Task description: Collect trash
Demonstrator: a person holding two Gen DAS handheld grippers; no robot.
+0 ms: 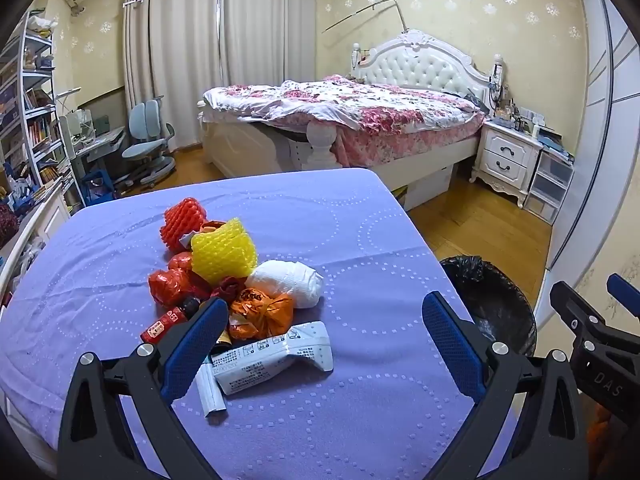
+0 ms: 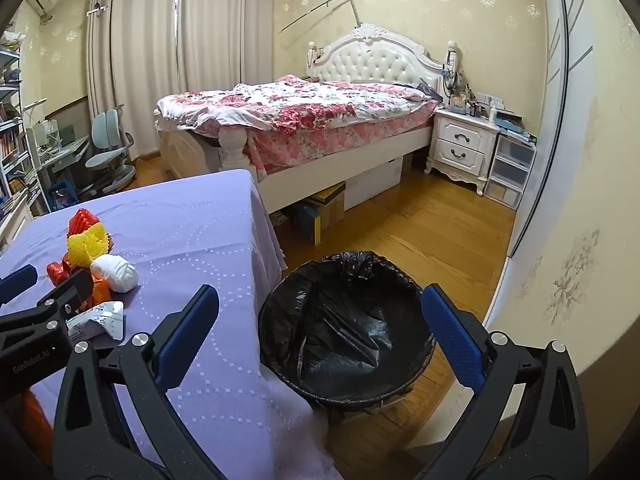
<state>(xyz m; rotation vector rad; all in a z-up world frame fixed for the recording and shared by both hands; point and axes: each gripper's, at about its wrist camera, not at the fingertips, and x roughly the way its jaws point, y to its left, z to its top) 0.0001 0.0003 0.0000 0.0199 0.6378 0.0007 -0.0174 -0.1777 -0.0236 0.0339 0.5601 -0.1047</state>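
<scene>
Left wrist view: left gripper [image 1: 324, 344] fingers spread wide, holding nothing, above the purple-covered counter [image 1: 360, 240]. Trash pile [image 1: 236, 284] sits mid-counter: red foam net [image 1: 183, 224], yellow foam net [image 1: 223, 252], white wad [image 1: 288, 282], orange bag [image 1: 260, 314], white printed packet [image 1: 276, 354] nearest the fingers. Left finger overlaps the pile's near edge. Right gripper [image 1: 592, 320] pokes in at right.

Right wrist view: right gripper [image 2: 320, 340] fingers fully apart, empty, above the black-lined bin [image 2: 344, 340] on the floor just beside the counter's edge [image 2: 224, 360]. Bed [image 2: 296, 120], nightstand [image 2: 460, 148], desk chair [image 2: 108, 148] well behind.
</scene>
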